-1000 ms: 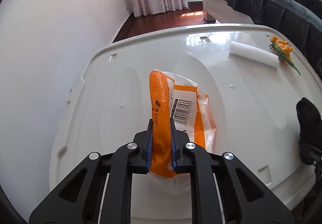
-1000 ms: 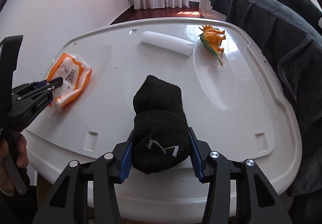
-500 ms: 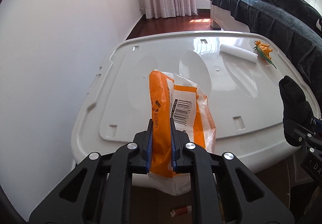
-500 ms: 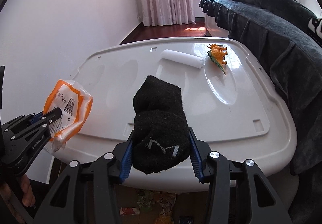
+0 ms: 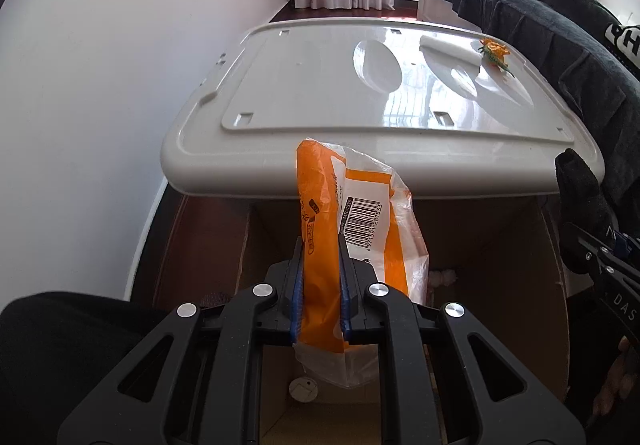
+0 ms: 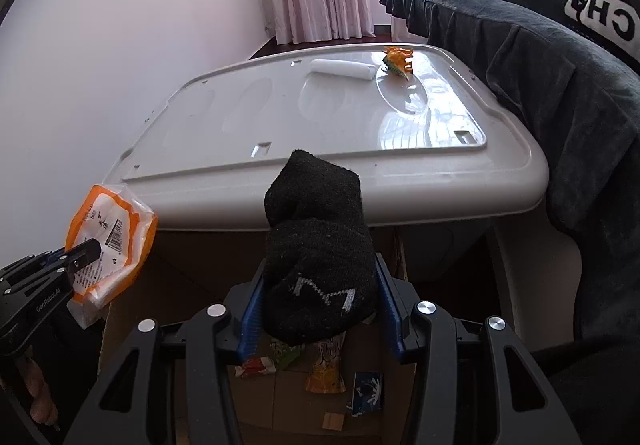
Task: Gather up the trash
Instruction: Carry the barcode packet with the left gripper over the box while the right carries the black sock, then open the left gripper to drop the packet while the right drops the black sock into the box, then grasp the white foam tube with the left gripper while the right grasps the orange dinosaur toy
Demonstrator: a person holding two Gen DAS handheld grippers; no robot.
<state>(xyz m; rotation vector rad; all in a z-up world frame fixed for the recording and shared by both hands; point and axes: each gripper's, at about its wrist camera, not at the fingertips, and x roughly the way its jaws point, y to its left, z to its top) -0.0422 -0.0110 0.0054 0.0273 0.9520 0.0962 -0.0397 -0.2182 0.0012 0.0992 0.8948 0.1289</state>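
Left gripper (image 5: 320,281) clamped on orange wrapper (image 5: 352,221); wrapper sticks up and forward between the jaws, in air above the cardboard box (image 5: 208,245), near the lid's (image 5: 320,85) front edge. Right gripper (image 6: 320,309) clamped on black sock (image 6: 316,245), held over the box's litter (image 6: 324,369). Roll (image 6: 342,69) and toy dinosaur (image 6: 398,61) lie on the lid's far end.

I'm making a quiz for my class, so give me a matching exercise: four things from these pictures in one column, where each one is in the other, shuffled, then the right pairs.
1. orange wrapper
2. black sock
3. toy dinosaur
4. snack packets

A. far end of the white lid
B. in the left gripper
C. in the cardboard box
D. in the right gripper

Pairs: 1-B, 2-D, 3-A, 4-C
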